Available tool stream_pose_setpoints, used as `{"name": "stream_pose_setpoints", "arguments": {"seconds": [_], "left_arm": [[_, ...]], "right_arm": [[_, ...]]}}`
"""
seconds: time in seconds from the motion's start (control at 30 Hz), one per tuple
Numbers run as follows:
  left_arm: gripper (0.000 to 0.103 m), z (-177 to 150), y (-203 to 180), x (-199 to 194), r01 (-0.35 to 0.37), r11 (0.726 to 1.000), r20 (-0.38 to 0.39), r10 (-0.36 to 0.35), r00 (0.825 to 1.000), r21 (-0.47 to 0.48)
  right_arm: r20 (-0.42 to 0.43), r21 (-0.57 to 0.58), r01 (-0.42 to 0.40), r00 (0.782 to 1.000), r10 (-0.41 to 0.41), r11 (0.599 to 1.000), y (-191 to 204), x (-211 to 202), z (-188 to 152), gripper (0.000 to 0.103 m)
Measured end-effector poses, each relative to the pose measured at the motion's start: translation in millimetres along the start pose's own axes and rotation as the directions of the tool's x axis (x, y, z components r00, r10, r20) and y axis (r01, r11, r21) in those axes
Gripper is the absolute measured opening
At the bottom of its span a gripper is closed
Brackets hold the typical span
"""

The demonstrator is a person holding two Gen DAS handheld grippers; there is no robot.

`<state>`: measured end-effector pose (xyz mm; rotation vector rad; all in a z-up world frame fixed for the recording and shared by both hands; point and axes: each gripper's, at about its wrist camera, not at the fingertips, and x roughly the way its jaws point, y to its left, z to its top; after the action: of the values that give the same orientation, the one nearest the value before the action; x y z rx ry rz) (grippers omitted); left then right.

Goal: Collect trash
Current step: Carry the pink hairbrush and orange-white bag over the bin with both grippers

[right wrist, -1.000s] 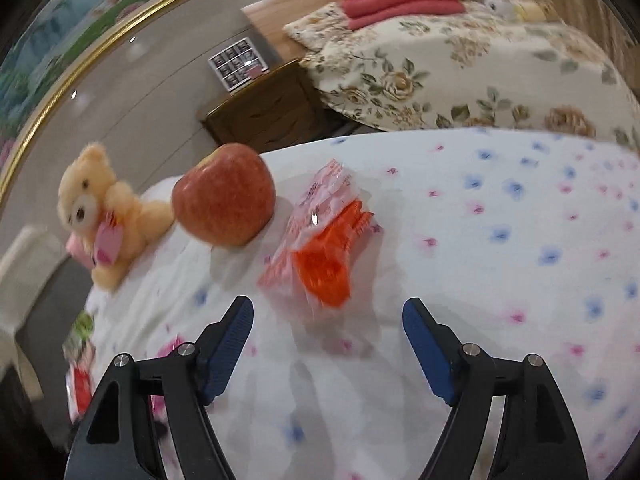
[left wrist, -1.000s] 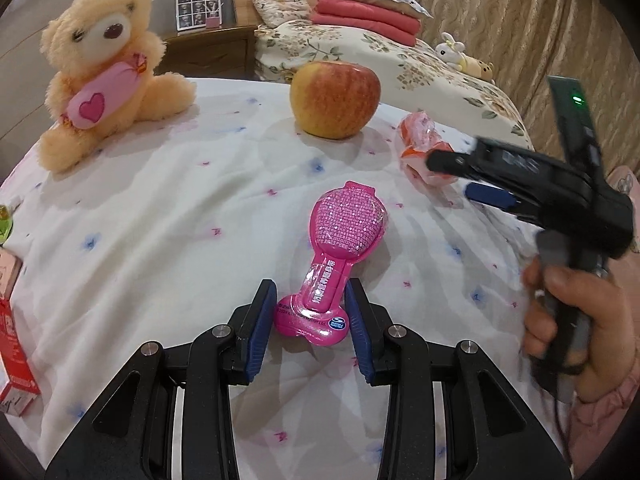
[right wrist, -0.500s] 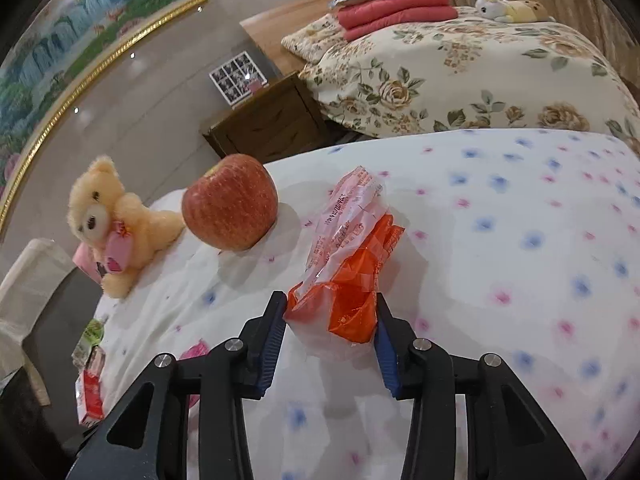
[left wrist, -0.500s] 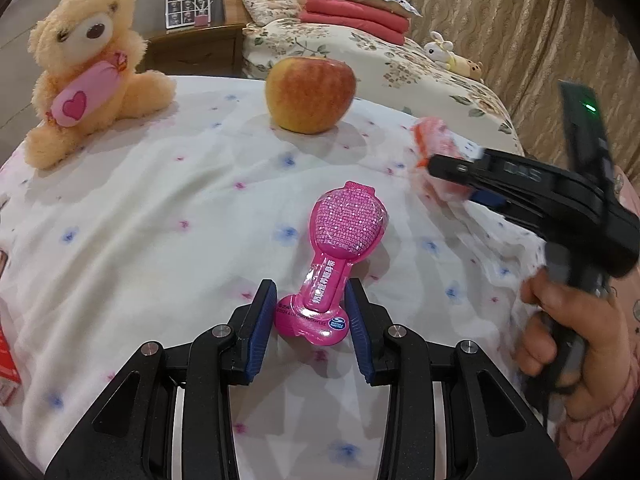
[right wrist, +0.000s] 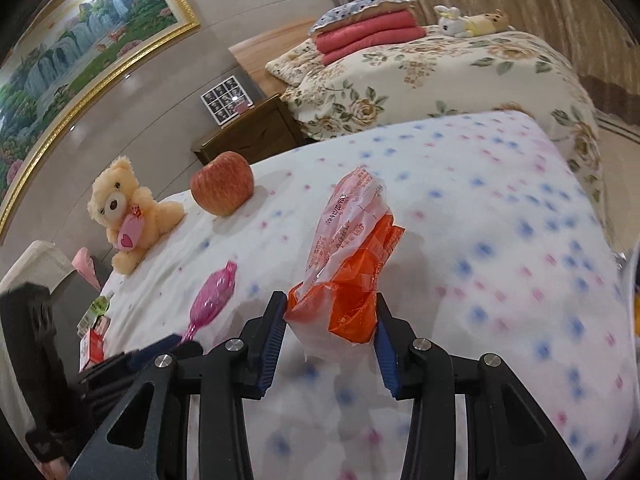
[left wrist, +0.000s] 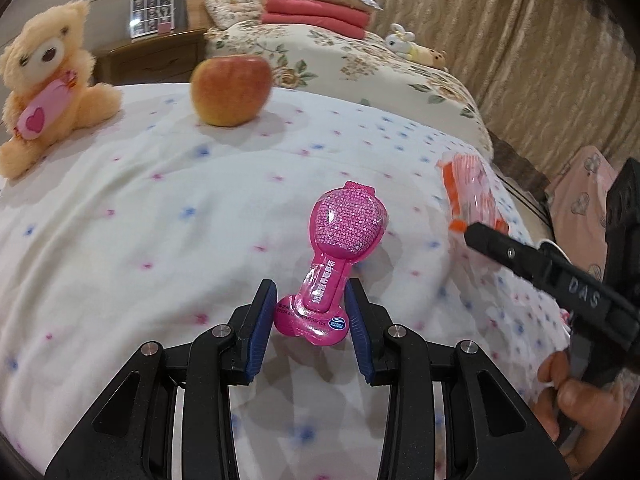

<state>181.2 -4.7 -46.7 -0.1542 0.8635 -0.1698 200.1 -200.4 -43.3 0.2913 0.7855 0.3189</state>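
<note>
My left gripper (left wrist: 310,312) is shut on the narrow end of a pink plastic blister package (left wrist: 340,240) and holds it over the flower-dotted white cloth (left wrist: 160,220). My right gripper (right wrist: 330,320) is shut on an orange and clear plastic wrapper (right wrist: 348,264), lifted above the cloth. The wrapper also shows in the left wrist view (left wrist: 468,192), at the tip of the right gripper. The pink package shows in the right wrist view (right wrist: 212,296).
A red-yellow apple (left wrist: 230,88) and a tan teddy bear (left wrist: 44,92) sit at the far side of the cloth. Small cartons (right wrist: 94,332) lie at its left edge. A floral bed (right wrist: 440,72) and a wooden nightstand (right wrist: 248,136) stand behind.
My right gripper closed on the orange wrapper and lifted it toward the right. My left gripper kept its grip on the pink package and pulled back a little.
</note>
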Motion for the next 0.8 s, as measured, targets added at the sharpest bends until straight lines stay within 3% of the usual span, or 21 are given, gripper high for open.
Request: {"name": "stream_pose_setpoints", "arguments": {"seconds": [0.8], "left_arm": [[0.034, -21, -88, -9, 0.075, 0.985, -0.011, -0.074, 0.997, 0.155]], "right_arm": [[0.085, 0.109, 0.058, 0.994, -0.067, 0.992, -56, -78, -40, 0.042]]}}
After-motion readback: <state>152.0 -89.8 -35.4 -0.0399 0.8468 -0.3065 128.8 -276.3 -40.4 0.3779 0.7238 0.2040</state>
